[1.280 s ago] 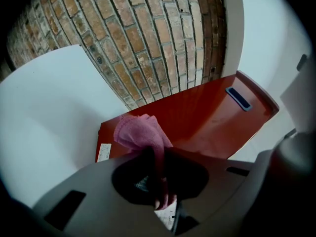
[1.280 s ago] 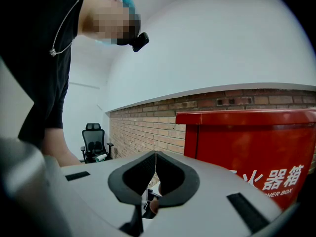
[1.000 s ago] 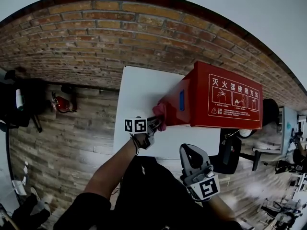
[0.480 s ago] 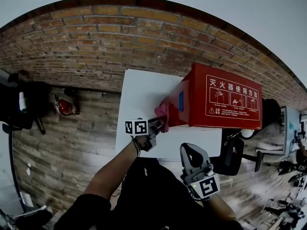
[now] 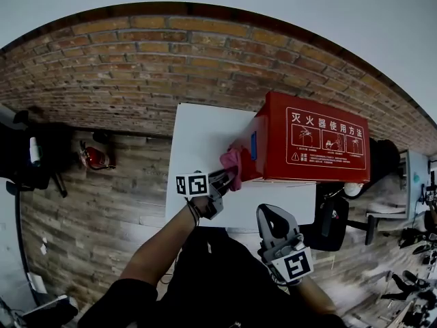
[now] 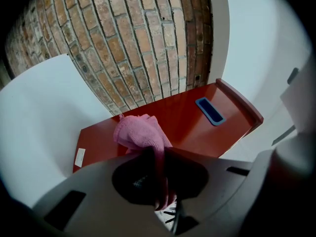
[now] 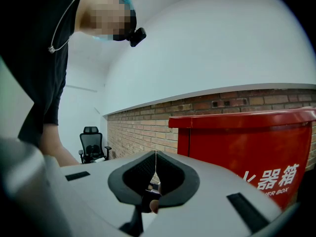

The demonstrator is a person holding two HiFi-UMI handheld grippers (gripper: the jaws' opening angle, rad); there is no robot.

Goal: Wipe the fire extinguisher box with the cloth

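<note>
At the far left of the head view a small red fire extinguisher [image 5: 93,157] is seen lying on the wood-plank floor [image 5: 102,217], well apart from the white rectangular tabletop [image 5: 198,132], whose far edge meets the brick wall [image 5: 136,67]. The left half of that top is bare up to its edges. The left gripper [image 5: 222,180] [image 6: 158,174] is closed on a crumpled pink cloth [image 5: 232,167] [image 6: 139,134], which is pressed against the end face of the red metal fire extinguisher box [image 5: 311,145] [image 6: 182,122] [image 7: 247,147], just beside a blue recessed handle [image 5: 253,145] [image 6: 211,110]. A small white label [image 6: 79,157] is stuck near that face's corner; its print seems too small to read. The box's front is lettered "灭火器使用方法" in white above three pictograms. The right gripper [image 5: 270,214] [image 7: 150,181] is held near the tabletop's front edge, jaws pressed together on nothing. A black office chair [image 5: 333,221] is parked just beside the table's right corner.
</note>
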